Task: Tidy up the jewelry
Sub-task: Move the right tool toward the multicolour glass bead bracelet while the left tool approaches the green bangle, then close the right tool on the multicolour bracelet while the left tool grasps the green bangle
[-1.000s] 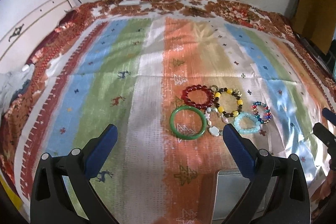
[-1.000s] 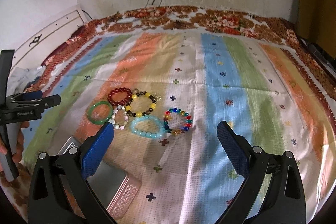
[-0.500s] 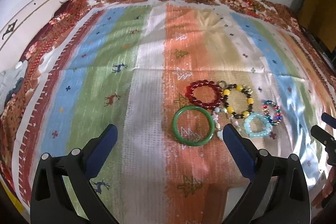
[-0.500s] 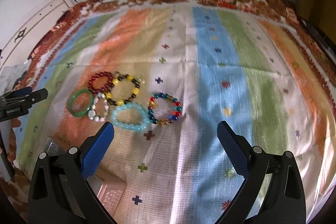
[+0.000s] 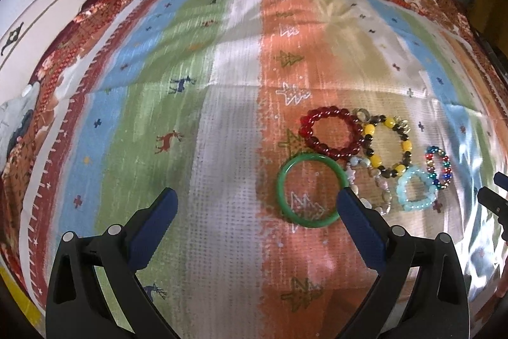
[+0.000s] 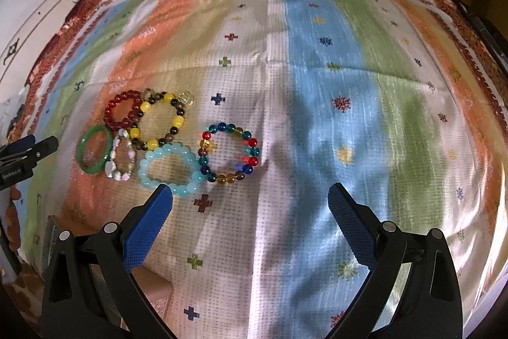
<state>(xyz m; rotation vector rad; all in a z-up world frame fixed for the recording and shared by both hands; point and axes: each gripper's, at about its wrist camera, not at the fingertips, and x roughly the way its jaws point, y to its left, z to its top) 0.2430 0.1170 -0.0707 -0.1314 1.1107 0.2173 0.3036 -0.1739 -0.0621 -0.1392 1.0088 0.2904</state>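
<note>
My left gripper (image 5: 255, 202) gapes wide, its right finger overlapping the smooth green bangle (image 5: 309, 190). My right gripper (image 6: 249, 199) is spread too, the pale-blue bead bracelet (image 6: 170, 168) by its left finger, on the striped woven cloth (image 6: 317, 84).

My left gripper (image 5: 255, 200) hovers with its blue-padded fingers (image 5: 358, 223) spread wide; my right gripper (image 6: 249, 196) hovers likewise, jaws wide apart, holding nothing.
</note>
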